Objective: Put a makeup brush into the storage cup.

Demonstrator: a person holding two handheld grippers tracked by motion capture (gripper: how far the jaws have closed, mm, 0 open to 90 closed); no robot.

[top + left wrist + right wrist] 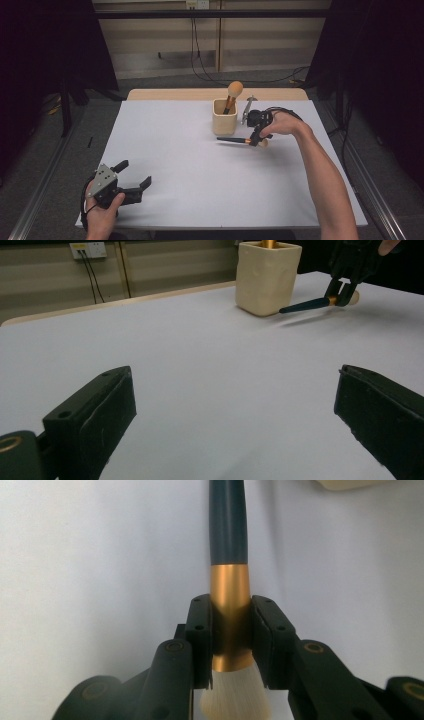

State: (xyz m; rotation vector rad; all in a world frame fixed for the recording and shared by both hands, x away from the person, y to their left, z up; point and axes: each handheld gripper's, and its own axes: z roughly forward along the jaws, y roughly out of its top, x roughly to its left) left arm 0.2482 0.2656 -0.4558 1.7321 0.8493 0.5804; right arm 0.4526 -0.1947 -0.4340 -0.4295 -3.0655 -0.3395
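While one brush [233,94] stands in the cream holder [224,122], our right gripper [257,137] clamps a second brush [239,141] beside it. Our left gripper [134,179] rests spread and empty near the table's [200,175] front edge, white surface open between.

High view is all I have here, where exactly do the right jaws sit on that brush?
Observer: The right gripper clamps the brush on its gold ferrule, just ahead of the bristles.
Operator: And the left one?
Observer: The left gripper is open, with bare table between its jaws.
Operator: Is the brush off the table?
Observer: From the left gripper view its handle tip hangs above its shadow, beside the cup.
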